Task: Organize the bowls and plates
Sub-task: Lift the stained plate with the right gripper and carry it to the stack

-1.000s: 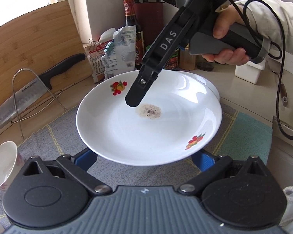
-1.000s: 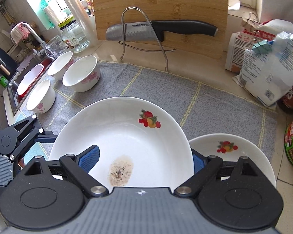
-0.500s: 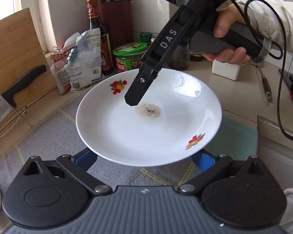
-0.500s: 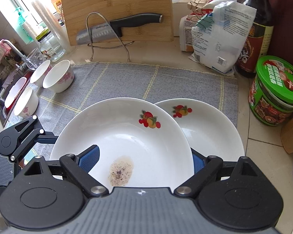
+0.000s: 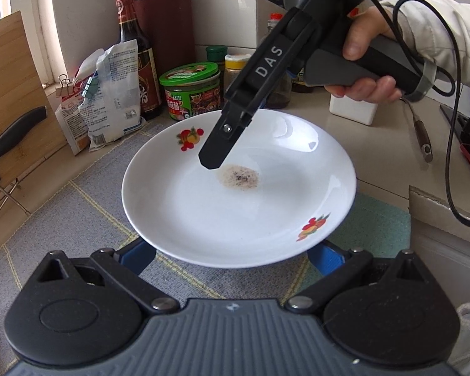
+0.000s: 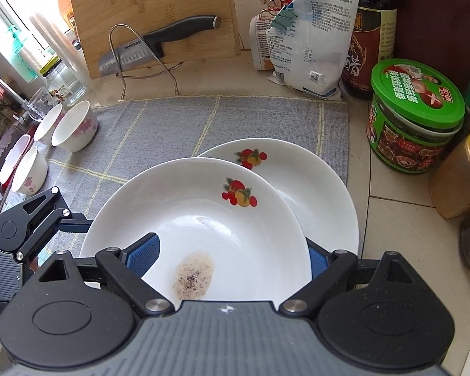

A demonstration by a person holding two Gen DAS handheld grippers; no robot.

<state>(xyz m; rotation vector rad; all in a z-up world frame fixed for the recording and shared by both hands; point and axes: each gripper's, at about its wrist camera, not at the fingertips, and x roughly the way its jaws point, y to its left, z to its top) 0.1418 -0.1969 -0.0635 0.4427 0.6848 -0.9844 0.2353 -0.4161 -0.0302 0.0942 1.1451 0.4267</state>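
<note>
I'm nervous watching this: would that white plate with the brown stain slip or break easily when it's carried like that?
Probably stiff but breakable: the stained plate looks like glazed ceramic. Its glossy surface suggests it is slippery, so the fingers at its rim may lose it. It hangs partly over a second plate, so a drop could chip both.

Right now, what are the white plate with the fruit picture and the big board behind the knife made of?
The plate looks like glazed ceramic or porcelain: glossy white, window glare, printed fruit. It could be melamine. The board looks like bamboo or wood: pale, matte, with grain lines.
</note>
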